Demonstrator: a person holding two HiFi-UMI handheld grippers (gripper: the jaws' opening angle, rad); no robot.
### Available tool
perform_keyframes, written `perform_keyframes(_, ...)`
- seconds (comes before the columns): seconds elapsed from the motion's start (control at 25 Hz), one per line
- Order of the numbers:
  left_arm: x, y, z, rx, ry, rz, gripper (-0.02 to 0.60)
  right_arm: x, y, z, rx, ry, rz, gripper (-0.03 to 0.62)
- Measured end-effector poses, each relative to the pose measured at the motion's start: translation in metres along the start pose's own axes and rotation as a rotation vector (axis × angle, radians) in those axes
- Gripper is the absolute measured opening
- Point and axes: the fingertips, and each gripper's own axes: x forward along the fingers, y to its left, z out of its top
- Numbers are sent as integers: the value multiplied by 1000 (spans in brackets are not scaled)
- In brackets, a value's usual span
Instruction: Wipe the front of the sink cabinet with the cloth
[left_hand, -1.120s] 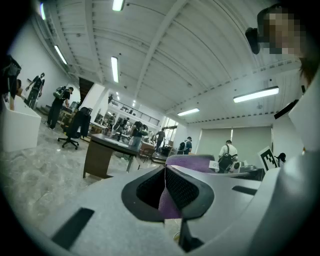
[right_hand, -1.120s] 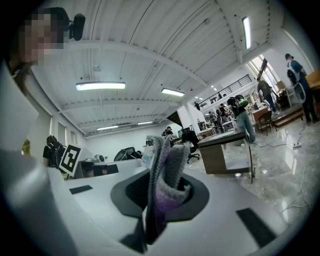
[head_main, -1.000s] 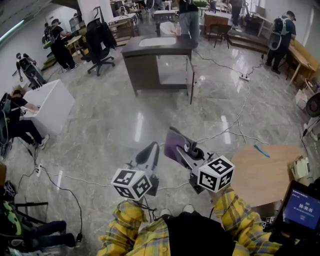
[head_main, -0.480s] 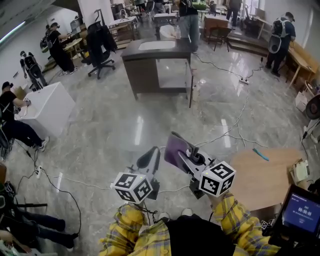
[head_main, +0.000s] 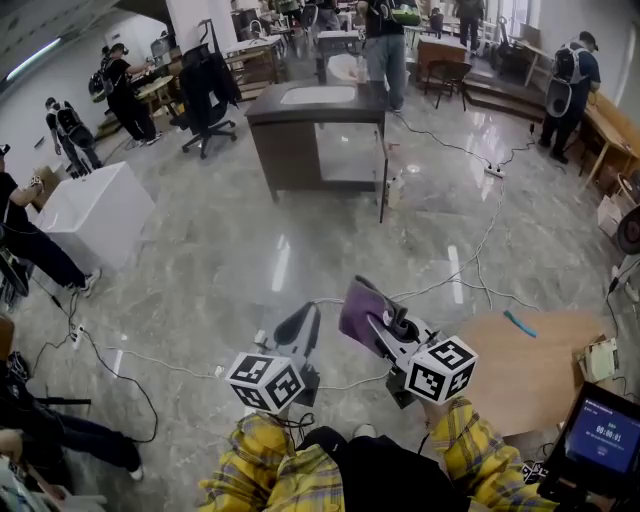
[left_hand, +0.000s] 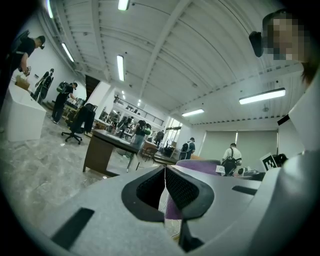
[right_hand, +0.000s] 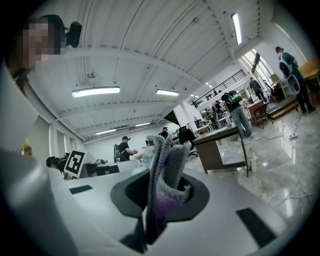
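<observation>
The dark brown sink cabinet (head_main: 300, 140) with a white basin on top stands far ahead across the marble floor; it also shows in the left gripper view as the cabinet (left_hand: 102, 150) and in the right gripper view as the cabinet (right_hand: 220, 145). My right gripper (head_main: 362, 313) is shut on a purple cloth (head_main: 358, 305), which sticks up folded between the jaws as the cloth (right_hand: 167, 172). My left gripper (head_main: 298, 322) is shut with nothing between its jaws, a short way left of the right one. Both are held low in front of me.
A white box (head_main: 95, 215) stands at left, a black office chair (head_main: 205, 85) behind it. Cables (head_main: 470, 250) trail across the floor. A round wooden table (head_main: 525, 355) is at my right, with a tablet (head_main: 600, 435). Several people stand around the room's edges.
The view has moved slightly forward toward the cabinet. Both grippers stay in the same pose, the right still holding the cloth.
</observation>
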Motion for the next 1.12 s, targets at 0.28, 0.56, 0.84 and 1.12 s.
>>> perform_keyframes(0.28, 2, 12, 1, -10, 7, 63, 8, 7, -14, -1, 39, 7, 19, 43)
perform_keyframes(0.56, 19, 46, 15, 10, 11, 61, 8, 44, -28, 5, 39, 19, 8, 43)
perform_keyframes(0.84, 44, 112, 28, -11, 16, 61, 8, 112, -46, 14, 20, 28, -5, 43)
perform_keyframes(1.12, 55, 184, 51, -26, -3, 74, 8, 185, -48, 17, 3, 44, -3, 43)
